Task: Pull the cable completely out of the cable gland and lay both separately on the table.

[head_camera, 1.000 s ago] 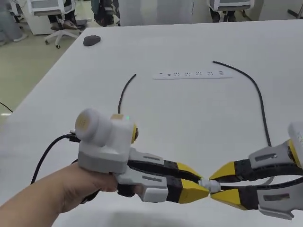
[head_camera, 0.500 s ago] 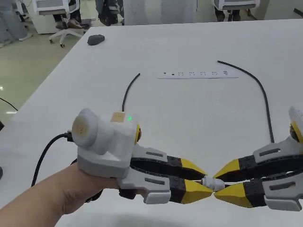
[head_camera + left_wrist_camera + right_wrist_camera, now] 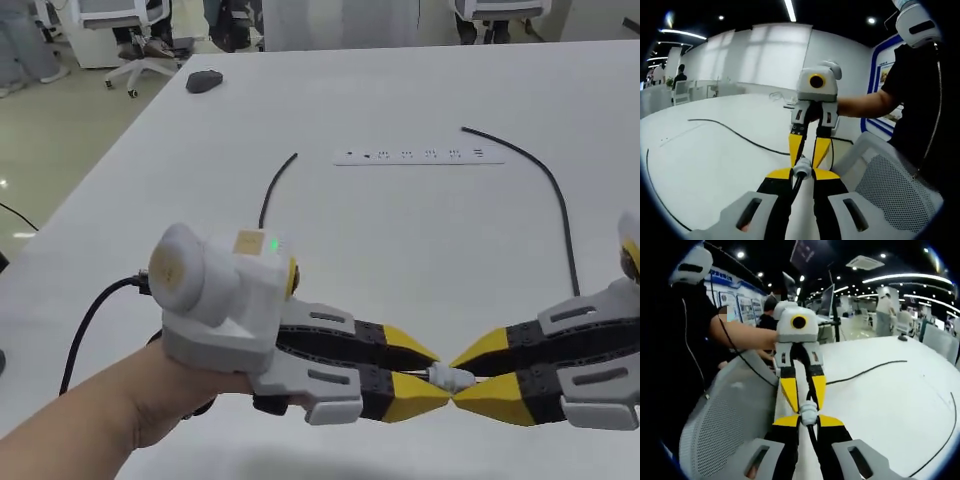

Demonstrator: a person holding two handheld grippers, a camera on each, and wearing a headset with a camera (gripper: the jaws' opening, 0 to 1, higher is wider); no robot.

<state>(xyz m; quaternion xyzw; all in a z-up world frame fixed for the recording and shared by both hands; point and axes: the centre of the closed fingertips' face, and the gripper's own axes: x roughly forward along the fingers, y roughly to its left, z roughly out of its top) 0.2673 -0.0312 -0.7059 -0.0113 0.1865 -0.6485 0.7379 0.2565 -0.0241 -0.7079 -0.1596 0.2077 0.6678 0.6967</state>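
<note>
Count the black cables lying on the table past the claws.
2. The left cable lies left of the power strip; the right cable curves from the strip's right end down behind the right claw. Both near ends are hidden.

Power strip [image 3: 418,155], mouse [image 3: 205,81] on table [image 3: 400,260]

The head view looks down close over the tabletop [image 3: 400,250]; both gripper views face each other, sharing the cable gland [image 3: 447,378].

The table [image 3: 420,250] is smooth matt, the cable gland [image 3: 447,378] glossy plastic, the cable [image 3: 565,230] matt.
</note>
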